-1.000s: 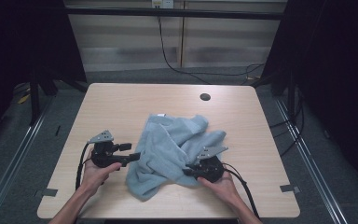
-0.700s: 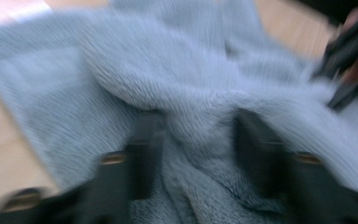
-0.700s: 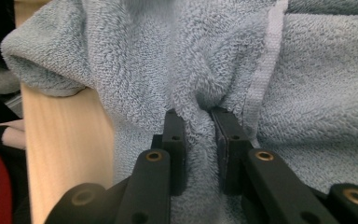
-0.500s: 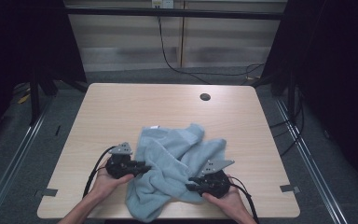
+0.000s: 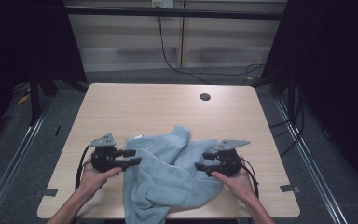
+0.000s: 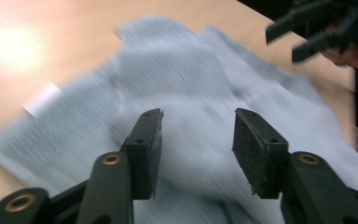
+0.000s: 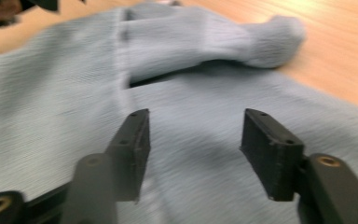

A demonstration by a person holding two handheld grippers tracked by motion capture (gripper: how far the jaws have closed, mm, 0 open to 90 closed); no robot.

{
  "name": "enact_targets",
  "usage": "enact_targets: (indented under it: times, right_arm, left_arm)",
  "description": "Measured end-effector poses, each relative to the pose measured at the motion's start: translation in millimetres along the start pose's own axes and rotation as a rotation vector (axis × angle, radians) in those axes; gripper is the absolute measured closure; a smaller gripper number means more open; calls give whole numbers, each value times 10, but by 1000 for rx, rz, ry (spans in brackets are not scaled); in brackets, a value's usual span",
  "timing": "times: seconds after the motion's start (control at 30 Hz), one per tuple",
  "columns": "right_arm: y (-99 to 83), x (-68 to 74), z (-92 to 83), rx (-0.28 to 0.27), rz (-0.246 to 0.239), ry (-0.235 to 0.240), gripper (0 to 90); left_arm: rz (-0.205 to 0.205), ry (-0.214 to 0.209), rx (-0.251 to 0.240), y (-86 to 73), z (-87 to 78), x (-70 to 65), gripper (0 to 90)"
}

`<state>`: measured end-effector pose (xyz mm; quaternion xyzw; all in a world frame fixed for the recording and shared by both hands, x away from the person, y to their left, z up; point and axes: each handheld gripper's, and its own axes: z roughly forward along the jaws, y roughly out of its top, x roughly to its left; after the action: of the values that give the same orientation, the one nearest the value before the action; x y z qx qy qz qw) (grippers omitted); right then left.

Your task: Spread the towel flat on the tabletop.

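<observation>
Both claws have just let go and pulled apart, the left claw [image 5: 133, 157] and right claw [image 5: 202, 161] opening empty beside the rumpled blue towel [image 5: 168, 179] on the tabletop [image 5: 135, 105], so each should now seek a true corner before lifting

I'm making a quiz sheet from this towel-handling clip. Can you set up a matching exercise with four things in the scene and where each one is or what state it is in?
Things:
1. towel
2. left gripper
3. right gripper
4. round hole

Places or states:
A. far side of the table, toward its right
B. crumpled, hanging over the near edge
C. jaws open at the towel's right edge
D. jaws open at the towel's left edge

Pairs: 1-B, 2-D, 3-C, 4-A
</observation>
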<state>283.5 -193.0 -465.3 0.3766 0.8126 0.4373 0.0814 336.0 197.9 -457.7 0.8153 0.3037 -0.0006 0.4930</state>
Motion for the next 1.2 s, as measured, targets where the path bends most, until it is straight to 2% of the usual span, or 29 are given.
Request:
enact_targets:
  times: [0.03,0.07,0.1,0.13,0.17,0.2,0.23,0.27,0.33,0.37,0.4,0.43,0.47,0.57,0.63,0.67,0.7,0.73,0.77,0.8,0.83,0.9,0.97,1.03,1.07,1.1,1.13,1.17,1.2]
  right_arm:
    - [0,0,0,0,0,0,394]
    - [41,-114,121,16,6,-13,351]
    - [51,-166,181,26,14,-17,324]
    - [51,-166,181,26,14,-17,324]
    - [55,-246,293,42,32,-23,296]
    - [55,-246,293,42,32,-23,296]
    - [40,-300,387,58,36,-37,275]
    - [40,-300,387,58,36,-37,275]
    - [2,-340,459,77,48,-50,257]
    - [-10,-345,469,81,46,-56,255]
    - [-21,-342,475,84,46,-59,258]
    - [-21,-342,475,84,46,-59,258]
    - [-41,-326,497,84,26,-60,261]
    - [-55,-291,508,84,1,-75,274]
    - [-79,-195,532,93,-75,-138,316]
    - [-81,-159,534,98,-87,-145,375]
    - [-79,-138,528,98,-90,-133,442]
    - [-81,-125,523,95,-101,-124,501]
    - [-88,-109,517,92,-97,-123,566]
    - [-88,-109,517,92,-97,-123,566]
    - [-93,-96,503,87,-93,-110,739]
    - [-93,-91,500,91,-87,-88,825]
    - [-79,-96,494,94,-66,-72,844]
    - [-50,-149,432,62,-21,-46,848]
    - [-27,-171,380,45,-16,-58,849]
    - [0,-195,321,23,-10,-66,849]
    - [0,-195,321,23,-10,-66,849]
    - [59,-235,195,-10,3,-91,850]
    - [87,-259,129,-34,8,-100,850]
  left_arm:
    - [0,0,0,0,0,0,480]
    - [11,27,25,88,167,70,469]
    - [2,17,28,118,258,96,450]
    - [2,17,28,118,258,96,424]
    - [-2,14,28,154,414,114,402]
    - [-2,14,28,154,414,114,378]
    - [-13,7,24,154,488,112,351]
    - [-17,3,33,147,557,104,351]
    - [-1,-16,96,91,748,17,285]
    - [-1,-16,96,91,748,17,274]
    - [58,6,144,66,840,-52,266]
    - [58,6,144,66,840,-52,236]
    - [72,9,162,42,886,-67,237]
    - [74,12,159,14,903,-72,247]
    - [100,21,179,8,884,-106,387]
    - [100,21,179,8,884,-106,461]
    - [124,-10,186,7,866,-143,542]
    - [124,-10,186,7,866,-143,614]
    - [143,-13,186,3,858,-161,653]
    - [153,-17,174,-2,846,-168,653]
    - [129,-37,152,-2,803,-144,737]
    - [118,-49,137,4,765,-126,773]
    - [76,-58,70,41,604,-71,785]
    - [74,-53,52,56,536,-56,789]
    - [52,-47,-5,79,390,-21,792]
    - [41,-43,-32,93,311,0,793]
    - [41,-43,-32,93,311,0,794]
    - [31,-23,-80,119,144,37,795]
    - [25,-18,-102,127,60,55,795]
